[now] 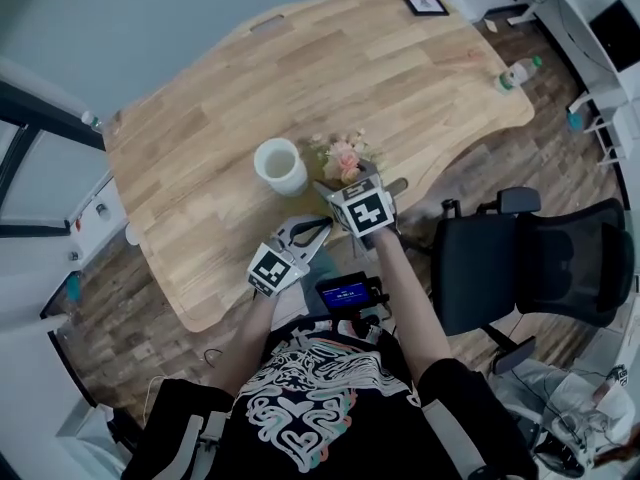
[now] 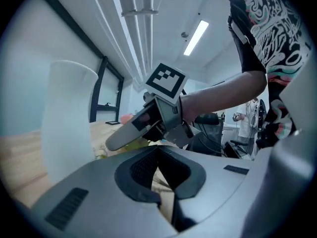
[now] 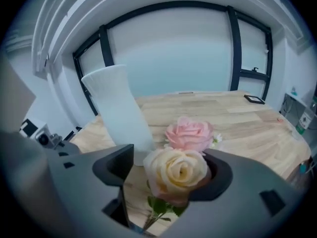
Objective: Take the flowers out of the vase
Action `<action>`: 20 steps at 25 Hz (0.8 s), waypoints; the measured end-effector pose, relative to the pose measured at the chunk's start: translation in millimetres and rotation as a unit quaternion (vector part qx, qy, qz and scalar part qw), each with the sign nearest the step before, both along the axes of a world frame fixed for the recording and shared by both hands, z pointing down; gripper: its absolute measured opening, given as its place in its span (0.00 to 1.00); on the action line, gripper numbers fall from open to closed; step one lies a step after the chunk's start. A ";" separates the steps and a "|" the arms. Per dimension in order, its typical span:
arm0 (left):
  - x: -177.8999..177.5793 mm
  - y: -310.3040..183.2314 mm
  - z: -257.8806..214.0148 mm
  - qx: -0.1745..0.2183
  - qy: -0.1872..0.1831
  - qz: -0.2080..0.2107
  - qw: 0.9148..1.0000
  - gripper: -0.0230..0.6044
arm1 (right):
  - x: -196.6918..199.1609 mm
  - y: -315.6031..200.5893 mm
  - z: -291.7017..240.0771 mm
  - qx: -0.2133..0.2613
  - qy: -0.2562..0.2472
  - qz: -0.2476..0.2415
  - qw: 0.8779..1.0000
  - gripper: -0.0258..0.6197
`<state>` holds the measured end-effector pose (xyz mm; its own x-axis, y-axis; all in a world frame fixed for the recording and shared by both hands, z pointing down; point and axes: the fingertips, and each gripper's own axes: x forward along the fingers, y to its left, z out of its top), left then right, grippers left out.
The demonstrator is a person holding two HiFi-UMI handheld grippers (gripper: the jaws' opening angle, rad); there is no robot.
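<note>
A white vase stands upright on the wooden table. Just right of it the flowers lie on the tabletop, outside the vase. My right gripper points down at them. In the right gripper view its jaws stand wide apart around a cream rose and its green stem, with no pad pressing on it. A pink rose lies just beyond, and the vase rises at the left. My left gripper hovers at the table's near edge, shut and empty, with the vase to its left.
A black office chair stands right of the table. A small framed picture and a bottle sit at the table's far end. A device with a blue screen hangs at the person's chest.
</note>
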<state>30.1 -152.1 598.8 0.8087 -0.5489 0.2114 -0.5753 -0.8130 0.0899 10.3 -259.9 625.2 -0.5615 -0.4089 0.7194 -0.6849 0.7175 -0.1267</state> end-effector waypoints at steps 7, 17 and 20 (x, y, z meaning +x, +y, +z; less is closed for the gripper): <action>45.5 -15.6 24.4 0.004 0.012 0.054 0.998 0.04 | -4.3 -1.4 1.9 -0.051 -0.035 -0.004 0.998 0.51; 74.0 -26.0 89.0 -0.043 -0.053 0.099 0.993 0.04 | 1.3 -5.7 13.6 -0.087 -0.054 -0.003 0.995 0.51; 68.1 -38.1 97.3 -0.048 -0.087 0.085 0.991 0.04 | 1.7 -5.6 13.5 -0.090 -0.052 -0.011 0.995 0.51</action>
